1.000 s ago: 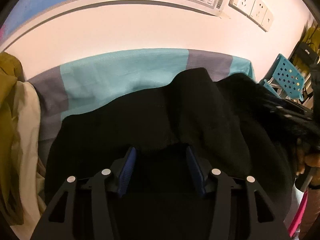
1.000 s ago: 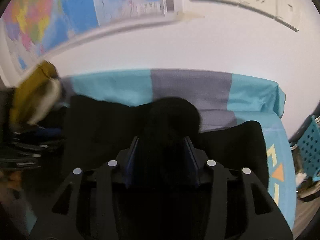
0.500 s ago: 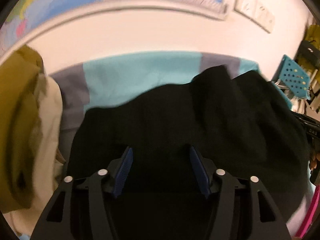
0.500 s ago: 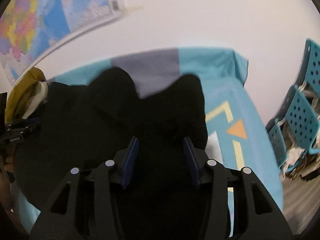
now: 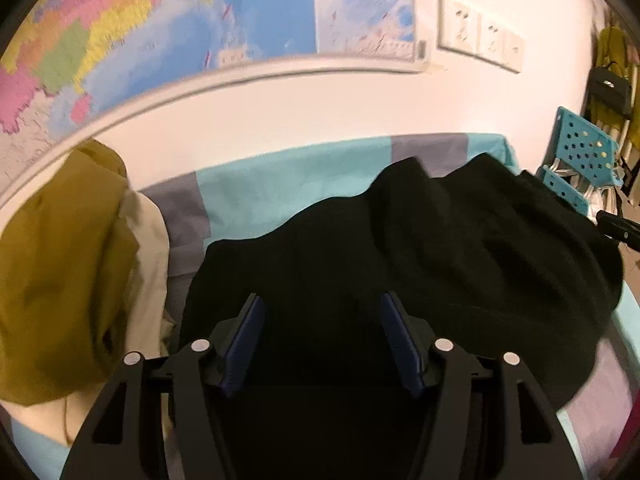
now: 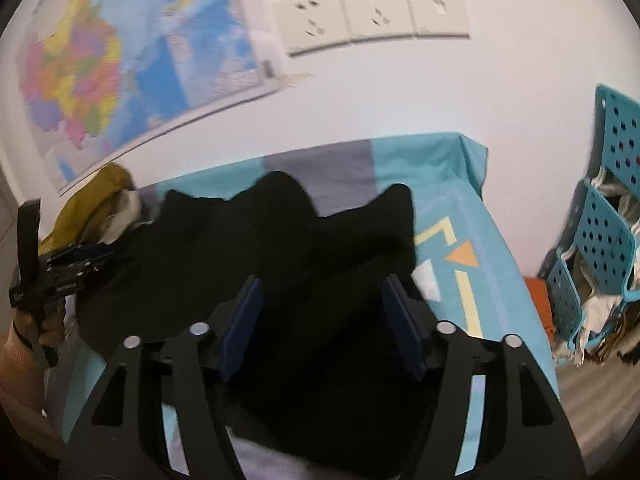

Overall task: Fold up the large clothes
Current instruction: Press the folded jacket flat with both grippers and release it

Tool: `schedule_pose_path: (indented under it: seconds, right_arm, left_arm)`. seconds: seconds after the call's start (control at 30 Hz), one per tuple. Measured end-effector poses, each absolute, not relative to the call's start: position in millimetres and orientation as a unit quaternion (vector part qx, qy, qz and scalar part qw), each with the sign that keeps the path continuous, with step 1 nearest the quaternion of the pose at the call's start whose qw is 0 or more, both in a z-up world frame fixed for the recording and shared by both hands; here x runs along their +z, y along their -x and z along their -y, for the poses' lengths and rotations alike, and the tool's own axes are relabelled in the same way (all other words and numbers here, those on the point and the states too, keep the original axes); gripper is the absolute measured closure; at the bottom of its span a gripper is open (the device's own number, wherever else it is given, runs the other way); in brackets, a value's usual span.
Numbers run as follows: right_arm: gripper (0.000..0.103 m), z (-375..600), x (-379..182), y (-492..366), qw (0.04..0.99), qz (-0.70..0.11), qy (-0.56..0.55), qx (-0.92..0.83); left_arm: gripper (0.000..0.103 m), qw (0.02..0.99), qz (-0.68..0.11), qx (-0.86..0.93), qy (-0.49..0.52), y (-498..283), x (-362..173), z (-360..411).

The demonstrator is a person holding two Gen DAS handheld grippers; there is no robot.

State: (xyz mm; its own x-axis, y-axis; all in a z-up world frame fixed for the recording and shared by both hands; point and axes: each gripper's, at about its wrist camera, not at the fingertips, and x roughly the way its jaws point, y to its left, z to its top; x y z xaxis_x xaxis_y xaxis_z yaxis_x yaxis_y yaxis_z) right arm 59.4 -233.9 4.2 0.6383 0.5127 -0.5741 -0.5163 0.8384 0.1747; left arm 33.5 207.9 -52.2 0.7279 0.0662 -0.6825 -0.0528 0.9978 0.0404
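Observation:
A large black garment (image 5: 420,248) lies bunched on a teal and grey sheet (image 5: 280,184). My left gripper (image 5: 322,336) sits over its near left part, jaws wide apart, black cloth between and under the blue pads (image 5: 246,344). My right gripper (image 6: 320,320) sits over the garment's (image 6: 280,240) right part, jaws also wide apart with cloth between the pads (image 6: 402,324). Whether either pad set pinches cloth is not visible. The left gripper also shows at the left edge of the right wrist view (image 6: 60,268).
An olive and cream clothes pile (image 5: 68,272) lies left of the black garment. Teal perforated plastic baskets (image 6: 600,240) stand to the right of the bed. A wall with a map (image 5: 160,32) and sockets (image 6: 372,12) runs behind the bed.
Both grippers have pulled back and tilted up, showing more wall and map. The black garment has spread wider across the sheet, with the right side drawn toward the patterned right part.

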Motion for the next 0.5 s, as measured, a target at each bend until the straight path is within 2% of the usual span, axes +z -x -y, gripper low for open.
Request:
schedule_pose_path:
  seconds: [0.1,0.17,0.33,0.5]
  right_arm:
    - [0.039,229.1,4.7,-42.0,0.904,-0.307,0.015,0.296]
    - [0.034,223.6,0.8,-32.3,0.902,-0.308,0.033,0.3]
    - [0.034,213.6,-19.5,-19.7,0.896,-0.321,0.075,0.299]
    - [0.039,225.3,-37.0,-35.0,0.888,-0.34,0.042,0.307]
  left_arm:
    - [0.037,0.934,-0.356,0.028,-0.011,-19.2,-44.0,-195.9]
    - [0.037,0.935,-0.354,0.017,-0.008,-12.8,-41.2,-190.6]
    - [0.037,0.932,-0.363,0.011,-0.019,-2.1,-45.0,-185.9]
    - [0.034,0.926,-0.377,0.011,-0.004,-1.7,-58.6,-190.8]
